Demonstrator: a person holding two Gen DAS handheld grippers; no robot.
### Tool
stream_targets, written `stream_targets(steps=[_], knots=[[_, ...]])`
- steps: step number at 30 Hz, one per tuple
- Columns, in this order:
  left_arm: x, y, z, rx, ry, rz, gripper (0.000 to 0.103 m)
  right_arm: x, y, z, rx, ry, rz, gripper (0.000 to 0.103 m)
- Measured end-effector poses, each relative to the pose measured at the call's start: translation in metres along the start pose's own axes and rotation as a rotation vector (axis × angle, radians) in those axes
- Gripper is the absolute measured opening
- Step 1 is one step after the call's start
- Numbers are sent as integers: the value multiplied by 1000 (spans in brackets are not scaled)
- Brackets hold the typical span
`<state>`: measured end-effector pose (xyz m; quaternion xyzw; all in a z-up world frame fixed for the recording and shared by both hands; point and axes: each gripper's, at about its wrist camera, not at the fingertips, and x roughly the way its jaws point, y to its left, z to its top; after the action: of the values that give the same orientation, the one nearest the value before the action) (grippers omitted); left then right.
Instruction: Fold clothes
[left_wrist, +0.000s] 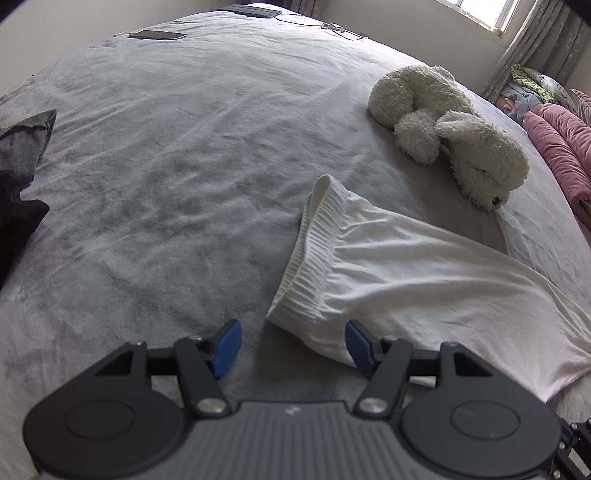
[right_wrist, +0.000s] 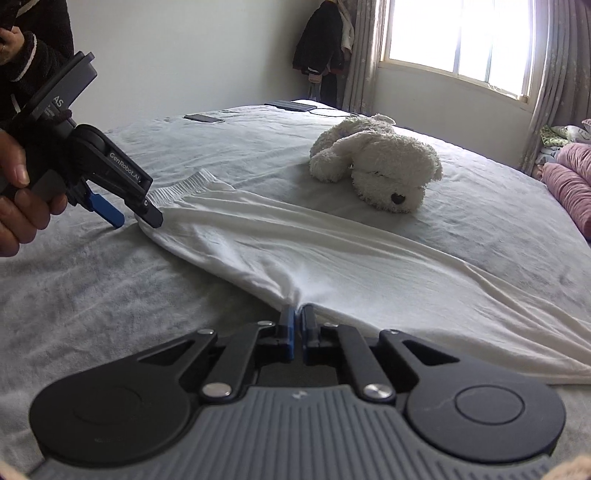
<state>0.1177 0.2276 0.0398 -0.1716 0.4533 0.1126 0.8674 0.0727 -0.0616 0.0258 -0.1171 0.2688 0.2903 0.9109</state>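
White trousers (right_wrist: 332, 254) lie on the grey bed (right_wrist: 92, 288); the right gripper (right_wrist: 297, 314) pinches their near edge, the left gripper (left_wrist: 291, 343) spreads wide, perhaps touching the waistband (left_wrist: 314, 251).

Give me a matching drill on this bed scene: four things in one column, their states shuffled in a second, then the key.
1. left tongs
2. right tongs
3. plush dog
4. phone

A. lying flat near the bed's far edge
B. open at the waistband corner
C. shut on the white garment
D. lying on its side beyond the garment

Pairs: 1-B, 2-C, 3-D, 4-A
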Motion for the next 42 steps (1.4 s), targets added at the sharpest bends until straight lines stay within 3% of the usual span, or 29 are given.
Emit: stream_targets(steps=[6,10,19,21,23,33,42], knots=[[1,-1,-1,9,0,6,64,7,-3,-16,44,37,18,5],[1,-2,-1,9,1,8,64,5,-4,-17,47,38,31,13],[1,-2,-1,8,0,7,64,5,-18,-26,105,63,16,14],[1,-2,-1,9,1,8,64,9,-19,-22,67,74,27,19],[1,-2,-1,10,1,8,64,13,-21,-17,26,89,40,48],[1,-2,0,9,1,6,65,22,-36,-9,-48,98,33,51],[2,-3,0,11,2,9,66,27,-27,1,-169,80,43,61]])
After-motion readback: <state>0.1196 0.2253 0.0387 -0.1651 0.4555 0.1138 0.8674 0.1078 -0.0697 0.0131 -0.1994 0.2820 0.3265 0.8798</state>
